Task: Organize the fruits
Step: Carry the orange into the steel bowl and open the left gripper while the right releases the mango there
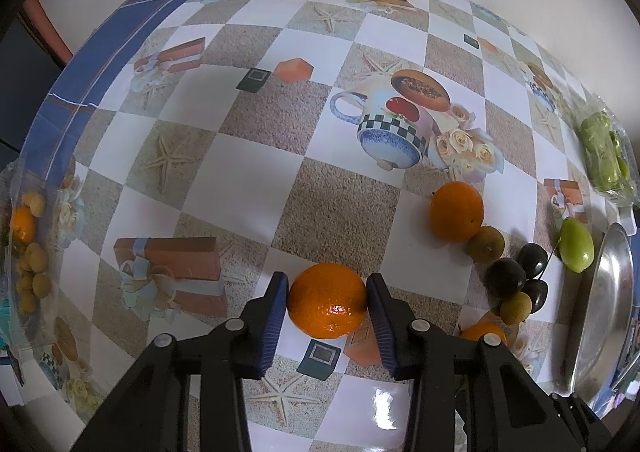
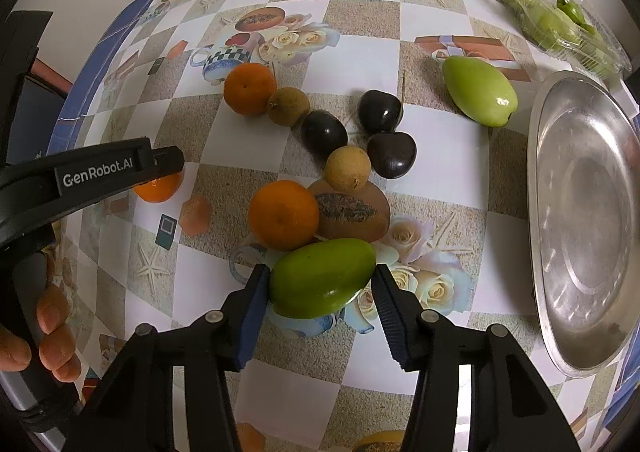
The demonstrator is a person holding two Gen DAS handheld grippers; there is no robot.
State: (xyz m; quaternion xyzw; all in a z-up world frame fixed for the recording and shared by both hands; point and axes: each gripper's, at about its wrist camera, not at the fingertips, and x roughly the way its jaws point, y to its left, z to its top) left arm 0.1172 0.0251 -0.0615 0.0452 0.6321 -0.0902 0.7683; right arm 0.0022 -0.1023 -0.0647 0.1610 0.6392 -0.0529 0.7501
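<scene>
The left gripper fingers clamp a round orange mandarin on the patterned worktop; the right gripper fingers pinch an oval green fruit. Best to lift both straight up, steadily, avoiding the fruits beyond the fingers.

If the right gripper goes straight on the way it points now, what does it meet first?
Probably the green fruit already between its fingers, and the patterned tablecloth just under it; depth is unclear.

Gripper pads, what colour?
Dark blue, ribbed, on black fingers; clearest in the left wrist view, on the left gripper pads.
</scene>
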